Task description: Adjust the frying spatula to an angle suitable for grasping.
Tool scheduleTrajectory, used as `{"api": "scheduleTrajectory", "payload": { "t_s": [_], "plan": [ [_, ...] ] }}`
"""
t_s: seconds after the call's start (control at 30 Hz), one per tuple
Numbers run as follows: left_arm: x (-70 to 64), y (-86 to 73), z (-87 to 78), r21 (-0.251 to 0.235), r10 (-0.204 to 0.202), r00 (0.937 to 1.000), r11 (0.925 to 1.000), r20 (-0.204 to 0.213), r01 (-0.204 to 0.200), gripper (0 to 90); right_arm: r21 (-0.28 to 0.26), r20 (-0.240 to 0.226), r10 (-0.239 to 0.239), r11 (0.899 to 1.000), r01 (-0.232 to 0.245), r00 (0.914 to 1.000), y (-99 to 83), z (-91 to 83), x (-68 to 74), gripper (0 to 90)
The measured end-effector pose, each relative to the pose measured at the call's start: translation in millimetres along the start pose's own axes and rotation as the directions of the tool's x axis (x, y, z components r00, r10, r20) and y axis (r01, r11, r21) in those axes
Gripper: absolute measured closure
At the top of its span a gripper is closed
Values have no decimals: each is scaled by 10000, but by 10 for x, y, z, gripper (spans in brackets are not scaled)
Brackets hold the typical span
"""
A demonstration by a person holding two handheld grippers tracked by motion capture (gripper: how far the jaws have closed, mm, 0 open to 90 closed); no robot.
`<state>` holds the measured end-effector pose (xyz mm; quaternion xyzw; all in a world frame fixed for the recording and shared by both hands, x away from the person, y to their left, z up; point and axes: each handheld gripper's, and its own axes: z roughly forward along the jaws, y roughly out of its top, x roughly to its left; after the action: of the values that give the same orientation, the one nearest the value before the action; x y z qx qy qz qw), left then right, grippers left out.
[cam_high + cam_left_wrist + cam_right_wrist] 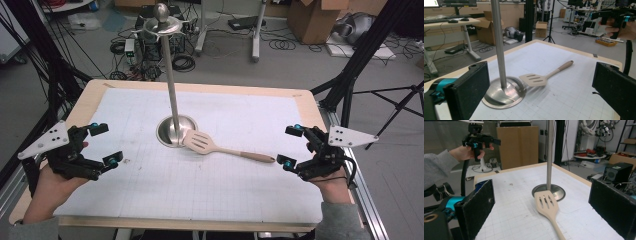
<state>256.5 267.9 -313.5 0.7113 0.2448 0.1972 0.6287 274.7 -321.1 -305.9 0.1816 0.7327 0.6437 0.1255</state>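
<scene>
Left gripper (102,145) near bench's left edge, jaws apart, nothing between them. Right gripper (291,146) near right edge, jaws apart, likewise empty. Both well apart from spatula (220,147). Spatula lies flat mid-bench on gridded mat (250,195), slotted head touching or just overlapping round base of steel stand (172,100), handle pointing toward right edge. Judgement: work barely begun; spatula not yet gripped, pickup and whatever follows at stand all left. No readable brands, labels or writing.
</scene>
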Motion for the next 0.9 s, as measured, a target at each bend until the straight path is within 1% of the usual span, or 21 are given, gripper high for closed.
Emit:
{"api": "scheduleTrajectory", "payload": {
  "t_s": [0.13, 0.23, 0.33, 0.37, 0.4, 0.53, 0.57, 0.6, 0.63, 0.67, 0.7, 0.9],
  "plan": [
    [3, -1, 16, 10, -26, 10000, 10000, -17, 26, 17, 87, -25, 90, 9999, -90, 10000, -30, 12, -7, 53],
    [14, -3, 30, 27, -41, 10000, 10000, -19, 41, 17, 31, 3, 60, 10000, -60, 10000, -39, 8, -15, 53],
    [25, -8, 46, 43, -47, 10000, 10000, -17, 47, 17, 50, 150, 137, 9999, -138, 9998, -60, -25, -19, 53],
    [26, -8, 50, 26, -68, 10000, 10000, -16, 68, 17, 50, 150, 137, 9999, -138, 9998, -60, -25, -19, 53],
    [29, -6, 50, 24, -53, 10000, 10000, -6, 53, 17, -6, 252, 71, 10000, -71, 9997, -70, -42, -24, 54],
    [54, 0, 49, -49, -78, 10000, 10000, 22, 78, 17, 25, 387, 98, 9999, -99, 9992, -88, -51, -23, 54],
    [71, 1, 54, -76, -103, 9999, 9999, 12, 103, 17, 151, 471, 179, 9997, -186, 9987, -108, -41, -24, 54],
    [71, 1, 54, -76, -103, 9999, 9999, 12, 103, 17, 151, 471, 179, 9997, -186, 9987, -108, -41, -24, 54],
    [78, 1, 57, -83, -90, 10000, 9999, 29, 90, 17, 369, 561, 140, 9992, -161, 9983, -134, -24, -31, 54],
    [83, -1, 62, -102, -103, 9999, 9999, 38, 103, 17, 369, 561, 140, 9992, -161, 9983, -134, -24, -31, 54],
    [93, -7, 68, -80, -109, 9999, 9999, 68, 109, 17, 631, 671, 133, 9979, -175, 9977, -158, -9, -38, 54],
    [110, -25, 66, -62, -147, 9999, 9999, 49, 147, 17, 766, 876, 170, 9968, -237, 9960, -211, 6, -35, 55]
  ]
}}
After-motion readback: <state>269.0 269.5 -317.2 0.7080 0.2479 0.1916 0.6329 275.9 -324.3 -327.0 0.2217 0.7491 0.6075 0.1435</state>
